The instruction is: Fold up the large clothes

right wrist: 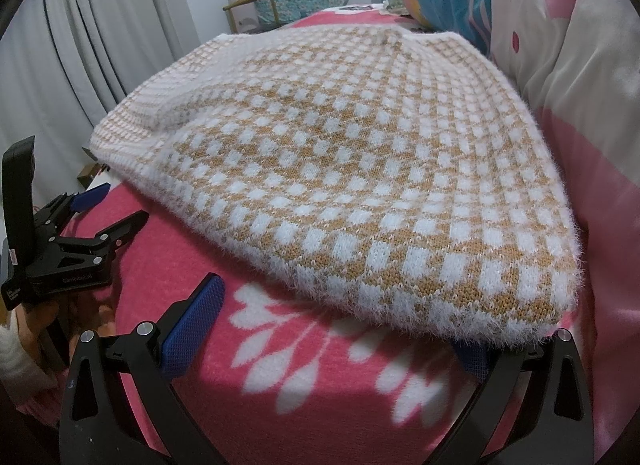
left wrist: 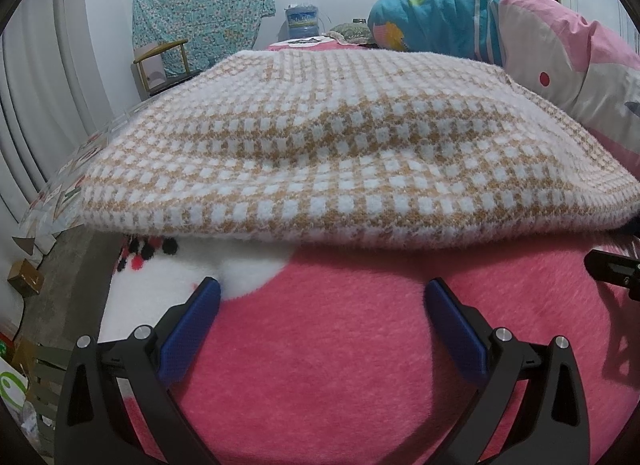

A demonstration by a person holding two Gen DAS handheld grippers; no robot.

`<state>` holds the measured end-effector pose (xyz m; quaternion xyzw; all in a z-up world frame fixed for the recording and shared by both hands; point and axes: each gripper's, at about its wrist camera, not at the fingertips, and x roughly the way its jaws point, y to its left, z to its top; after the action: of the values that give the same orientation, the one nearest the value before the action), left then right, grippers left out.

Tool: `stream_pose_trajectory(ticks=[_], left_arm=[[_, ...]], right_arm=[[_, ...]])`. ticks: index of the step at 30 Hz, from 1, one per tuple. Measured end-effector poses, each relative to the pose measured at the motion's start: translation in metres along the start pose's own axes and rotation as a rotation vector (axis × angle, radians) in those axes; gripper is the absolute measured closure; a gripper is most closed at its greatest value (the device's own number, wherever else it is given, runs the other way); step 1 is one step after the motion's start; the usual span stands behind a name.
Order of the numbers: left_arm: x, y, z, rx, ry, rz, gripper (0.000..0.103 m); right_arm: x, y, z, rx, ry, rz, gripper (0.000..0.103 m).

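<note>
Checked knit sweater (left wrist: 340, 153) lies just beyond both gaping, empty tools (left wrist: 322, 297) (right wrist: 344, 317).

The left tongs (left wrist: 320, 297) stand wide open, their two blue-padded fingers (left wrist: 188, 331) splayed apart and pointing forward, low and level, with nothing between them. Seen from the right wrist view, the left tongs (right wrist: 110, 205) sit off to the left side, their black frame gripped from below by a hand (right wrist: 40, 321) whose fingers are only partly visible, a pale sleeve (right wrist: 12, 353) at the wrist. The right tongs (right wrist: 340, 313) are likewise spread wide; the left blue finger (right wrist: 192, 329) shows fully, while the right finger's tip is hidden under a knitted edge, so contact there cannot be judged.
</note>
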<state>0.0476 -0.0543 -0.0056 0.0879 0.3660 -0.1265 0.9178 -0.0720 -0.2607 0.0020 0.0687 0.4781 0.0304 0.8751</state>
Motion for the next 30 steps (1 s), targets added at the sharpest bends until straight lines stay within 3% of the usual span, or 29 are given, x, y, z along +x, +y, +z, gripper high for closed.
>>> stream_pose_trajectory(ticks=[30], left_arm=[[0.0006,-0.0011,0.0023,0.007,-0.002,0.011,0.003]], right_arm=[[0.0007,-0.0001,0.0007,-0.001,0.000,-0.001,0.006]])
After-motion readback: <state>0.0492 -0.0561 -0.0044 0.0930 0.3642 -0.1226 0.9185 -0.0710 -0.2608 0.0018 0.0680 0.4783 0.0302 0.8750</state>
